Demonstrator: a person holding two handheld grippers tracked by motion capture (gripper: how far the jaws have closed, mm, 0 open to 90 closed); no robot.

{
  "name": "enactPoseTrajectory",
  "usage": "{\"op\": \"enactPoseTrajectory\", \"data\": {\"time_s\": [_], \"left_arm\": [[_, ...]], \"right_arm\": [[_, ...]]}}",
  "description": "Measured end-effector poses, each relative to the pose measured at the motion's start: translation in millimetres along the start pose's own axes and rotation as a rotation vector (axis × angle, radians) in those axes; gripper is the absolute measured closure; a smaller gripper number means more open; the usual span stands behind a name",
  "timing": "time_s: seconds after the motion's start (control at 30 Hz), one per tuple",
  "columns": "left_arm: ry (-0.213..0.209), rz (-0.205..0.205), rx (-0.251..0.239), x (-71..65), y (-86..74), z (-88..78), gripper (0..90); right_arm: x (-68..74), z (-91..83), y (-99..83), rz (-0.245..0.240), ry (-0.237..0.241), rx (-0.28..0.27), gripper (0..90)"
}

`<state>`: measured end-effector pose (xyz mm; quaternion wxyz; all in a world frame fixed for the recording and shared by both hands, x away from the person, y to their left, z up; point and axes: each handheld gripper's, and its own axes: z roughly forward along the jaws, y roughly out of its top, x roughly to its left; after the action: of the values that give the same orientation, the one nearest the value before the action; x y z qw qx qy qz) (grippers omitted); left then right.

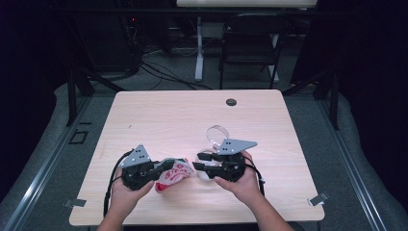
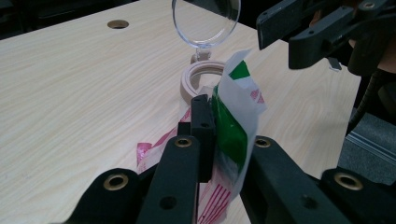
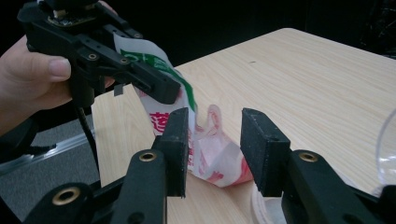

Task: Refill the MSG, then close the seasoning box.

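Note:
A crumpled white plastic bag (image 1: 174, 174) with red and green print lies near the table's front edge. My left gripper (image 1: 161, 169) is shut on one end of it; in the left gripper view the jaws (image 2: 219, 116) pinch the green-printed fold of the bag (image 2: 236, 98). My right gripper (image 1: 201, 161) faces it from the right, held just off the bag. In the right gripper view its jaws (image 3: 212, 126) stand open, and the bag (image 3: 215, 156) lies beyond the gap without touching the pads. The left gripper (image 3: 159, 84) holds the bag's upper part there.
A clear round dish on a stem (image 1: 217, 134) stands upright behind the right gripper, beside a tan tape roll (image 2: 201, 79). A dark grommet (image 1: 231, 102) sits near the table's (image 1: 168, 115) far edge. A folding chair (image 1: 250, 43) and cables lie beyond the table.

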<state>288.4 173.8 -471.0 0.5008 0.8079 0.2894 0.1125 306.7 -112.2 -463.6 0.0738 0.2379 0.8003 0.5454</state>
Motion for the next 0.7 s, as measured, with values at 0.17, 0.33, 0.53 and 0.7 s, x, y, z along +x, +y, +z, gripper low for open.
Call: {"op": "enactPoseTrajectory", "data": {"time_s": [0.17,0.33,0.53,0.7], "left_arm": [[0.01,-0.009,-0.009,-1.5,-1.1,-0.2,87.7],[0.007,-0.01,-0.017,-3.0,-3.2,-0.3,87.3],[0.014,-0.02,-0.043,-2.0,-7.3,1.9,83.1],[0.052,-0.005,-0.071,-2.1,-14.8,6.3,65.3]], "right_arm": [[3.3,10.4,-2.9,-0.01,0.017,0.034,61.9],[8.7,22.5,-7.2,-0.037,0.031,0.068,64.3],[7.4,37.1,-15.5,-0.021,0.031,0.122,80.5],[7.3,37.7,-17.3,-0.024,0.025,0.138,90.0]]}}
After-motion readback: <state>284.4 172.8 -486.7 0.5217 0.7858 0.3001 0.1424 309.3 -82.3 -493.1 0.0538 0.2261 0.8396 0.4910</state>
